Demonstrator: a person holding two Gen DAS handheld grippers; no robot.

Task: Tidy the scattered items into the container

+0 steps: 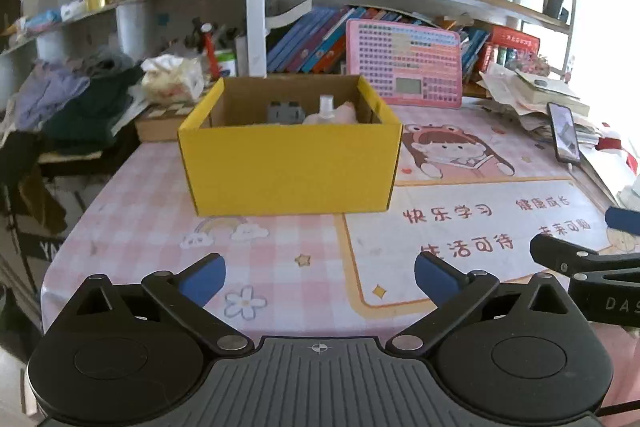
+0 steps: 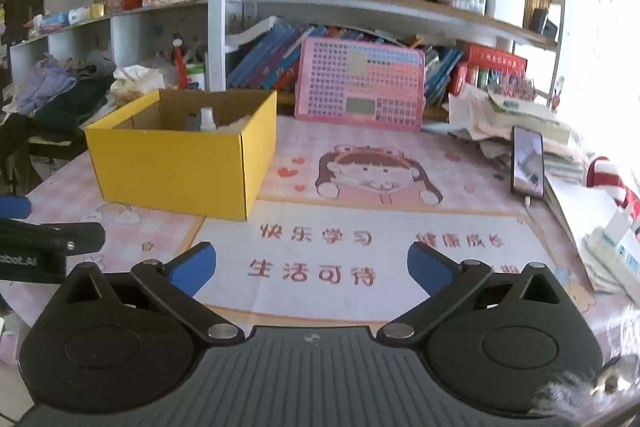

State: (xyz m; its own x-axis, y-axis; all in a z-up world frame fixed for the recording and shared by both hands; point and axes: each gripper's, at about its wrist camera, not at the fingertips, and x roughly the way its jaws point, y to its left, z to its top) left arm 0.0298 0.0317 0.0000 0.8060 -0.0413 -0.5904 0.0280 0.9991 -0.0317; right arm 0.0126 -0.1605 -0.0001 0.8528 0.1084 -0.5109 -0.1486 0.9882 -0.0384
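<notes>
Both tools stand over the near edge of the desk mat (image 2: 360,227), side by side. Left gripper (image 1: 320,277): jaws spread wide, nothing between the blue pads. Right gripper (image 2: 312,267): likewise wide apart and empty.

Yellow box (image 1: 288,167) sits straight ahead of the left gripper, ahead and to the left of the right one. Inside it, past the front wall: a white bottle (image 1: 326,109), a grey item (image 1: 284,113) just beside it, something pink (image 1: 346,113) on the bottle's other side.

No loose small item shows on the mat between the grippers and the box. A phone (image 2: 528,163) lies ahead-right of the right gripper, near the paper stack (image 2: 520,115); whether it counts as scattered, cannot tell.

Judgement: tidying is at or near its end, both tools free. The next move calls for a scan of the desk for anything left out; if nothing, hold clear of the box.
</notes>
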